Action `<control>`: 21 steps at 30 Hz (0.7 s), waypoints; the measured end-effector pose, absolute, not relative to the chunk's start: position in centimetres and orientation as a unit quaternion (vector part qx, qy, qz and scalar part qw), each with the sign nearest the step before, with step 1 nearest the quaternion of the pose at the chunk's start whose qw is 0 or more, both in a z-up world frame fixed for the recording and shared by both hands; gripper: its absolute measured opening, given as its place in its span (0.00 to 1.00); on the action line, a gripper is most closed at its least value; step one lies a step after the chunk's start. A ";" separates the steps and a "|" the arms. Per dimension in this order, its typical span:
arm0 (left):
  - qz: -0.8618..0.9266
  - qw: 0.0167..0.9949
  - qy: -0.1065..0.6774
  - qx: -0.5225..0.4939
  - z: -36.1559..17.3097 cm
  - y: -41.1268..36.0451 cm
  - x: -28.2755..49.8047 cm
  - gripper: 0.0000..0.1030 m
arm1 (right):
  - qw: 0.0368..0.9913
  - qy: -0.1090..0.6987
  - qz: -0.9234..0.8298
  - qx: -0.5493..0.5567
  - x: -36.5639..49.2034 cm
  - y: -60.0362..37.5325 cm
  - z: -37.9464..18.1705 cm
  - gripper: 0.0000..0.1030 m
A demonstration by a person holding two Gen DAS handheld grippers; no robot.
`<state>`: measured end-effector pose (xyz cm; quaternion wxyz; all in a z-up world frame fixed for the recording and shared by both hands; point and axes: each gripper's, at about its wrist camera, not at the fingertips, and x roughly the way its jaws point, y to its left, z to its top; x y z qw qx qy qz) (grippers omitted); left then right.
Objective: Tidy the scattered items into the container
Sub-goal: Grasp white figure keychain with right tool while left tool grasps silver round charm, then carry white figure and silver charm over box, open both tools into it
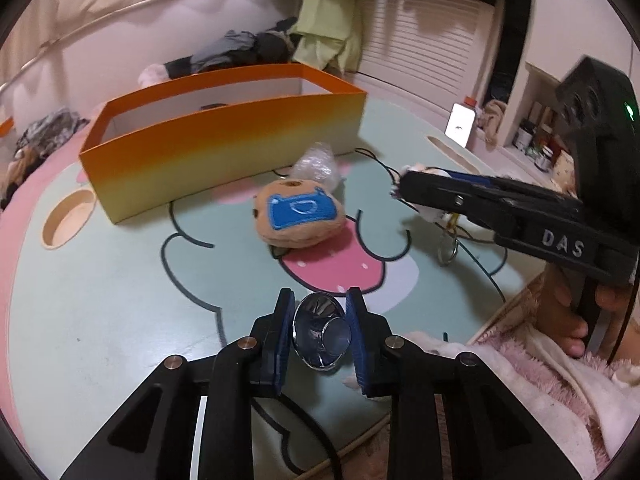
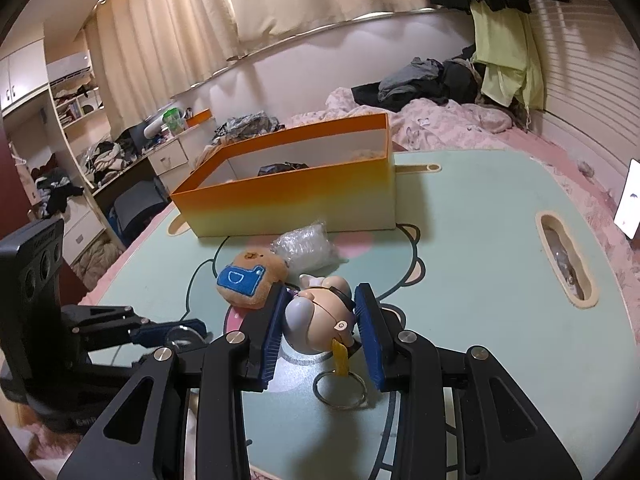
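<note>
My left gripper [image 1: 320, 300] is shut on a small shiny metal cup [image 1: 320, 334] just above the mat. My right gripper [image 2: 322, 296] is closed around a pig figurine keychain [image 2: 320, 318] with a yellow strap and a key ring [image 2: 340, 390]; it also shows in the left wrist view [image 1: 402, 190]. A brown plush with a blue patch [image 1: 298, 214] [image 2: 250, 278] and a clear plastic bag [image 1: 316, 166] [image 2: 306, 248] lie on the mat in front of the orange box [image 1: 224, 152] [image 2: 296, 196], which holds a dark item [image 2: 282, 169].
The low table has a green cartoon mat [image 1: 100, 280] with cut-out handles [image 2: 566, 260]. A lit phone [image 1: 460, 124] stands at the right edge. Bedding and clothes [image 2: 432, 80] lie behind the box. A pink blanket [image 1: 540, 380] is at the near right.
</note>
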<state>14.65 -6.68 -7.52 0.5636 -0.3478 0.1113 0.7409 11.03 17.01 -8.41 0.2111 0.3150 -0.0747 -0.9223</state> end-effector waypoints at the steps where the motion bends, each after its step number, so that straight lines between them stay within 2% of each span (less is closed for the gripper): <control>1: 0.744 0.560 0.108 -0.347 -7.4 -6.7 14.3 0.24 | 0.211 -0.068 -0.924 0.312 11.1 16.8 -8.2 0.36; 6: 0.764 0.540 0.089 -0.340 -5.6 -6.9 12.2 0.24 | 0.211 -0.051 -0.932 0.291 10.4 16.0 -6.8 0.35; 21: 0.818 0.472 0.008 -0.330 -1.5 -3.1 2.7 0.24 | 0.225 -0.074 -0.928 0.286 1.5 13.2 -2.1 0.35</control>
